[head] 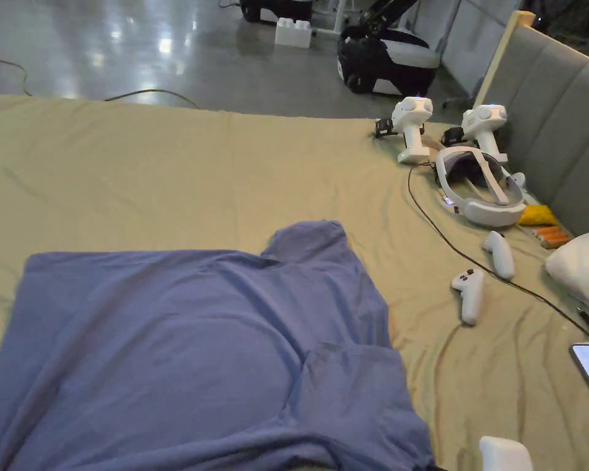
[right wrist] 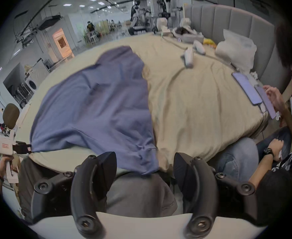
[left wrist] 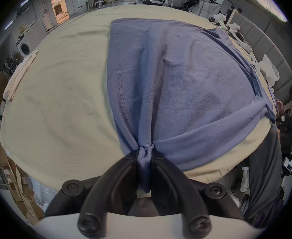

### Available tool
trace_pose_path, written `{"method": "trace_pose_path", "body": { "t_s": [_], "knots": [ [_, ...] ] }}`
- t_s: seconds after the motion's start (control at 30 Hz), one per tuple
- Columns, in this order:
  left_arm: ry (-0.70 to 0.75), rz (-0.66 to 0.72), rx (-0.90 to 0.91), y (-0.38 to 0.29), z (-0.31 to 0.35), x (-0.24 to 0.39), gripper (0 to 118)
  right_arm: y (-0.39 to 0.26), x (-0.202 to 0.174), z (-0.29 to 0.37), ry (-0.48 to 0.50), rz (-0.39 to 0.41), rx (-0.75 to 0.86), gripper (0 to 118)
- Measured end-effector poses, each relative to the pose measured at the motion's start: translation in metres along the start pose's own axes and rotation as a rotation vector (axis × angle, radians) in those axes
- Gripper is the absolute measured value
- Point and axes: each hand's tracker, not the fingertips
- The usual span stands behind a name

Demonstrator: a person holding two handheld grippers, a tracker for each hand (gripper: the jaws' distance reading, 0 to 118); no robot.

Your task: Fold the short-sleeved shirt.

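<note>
Shirt [head: 183, 343] plain blue, no legible print, left hand-held gripper [left wrist: 145, 154] pinching hem

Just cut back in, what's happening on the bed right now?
A blue shirt lies spread on the tan sheet, not yet folded. The left gripper is clamped on a bunched corner at the near edge. The right gripper is open, with the shirt's other near corner between its jaws but not gripped.
</note>
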Motion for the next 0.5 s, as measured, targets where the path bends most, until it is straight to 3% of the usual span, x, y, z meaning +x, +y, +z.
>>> {"method": "trace_pose_path", "body": {
  "t_s": [0.13, 0.2, 0.3, 0.33, 0.37, 0.5],
  "knots": [
    [0.002, 0.001, 0.011, 0.001, -0.001, 0.001, 14, 0.004, 0.007, -0.037, -0.011, 0.008, -0.096, 67],
    [0.006, -0.003, 0.005, 0.002, -0.001, 0.002, 14, 0.007, 0.000, -0.035, -0.043, 0.087, -0.084, 62],
    [0.024, -0.017, 0.005, 0.002, -0.003, 0.009, 14, 0.010, -0.014, -0.019, -0.052, 0.154, -0.089, 43],
    [0.031, -0.023, 0.007, 0.001, -0.002, 0.010, 14, 0.009, -0.018, -0.016, -0.056, 0.172, -0.084, 43],
    [0.036, -0.027, 0.009, 0.000, -0.002, 0.011, 14, 0.006, -0.017, -0.019, -0.079, 0.193, -0.072, 27],
    [0.047, -0.032, 0.019, -0.001, 0.000, 0.014, 14, -0.001, -0.038, -0.009, -0.080, 0.231, -0.063, 11]
  ]
}}
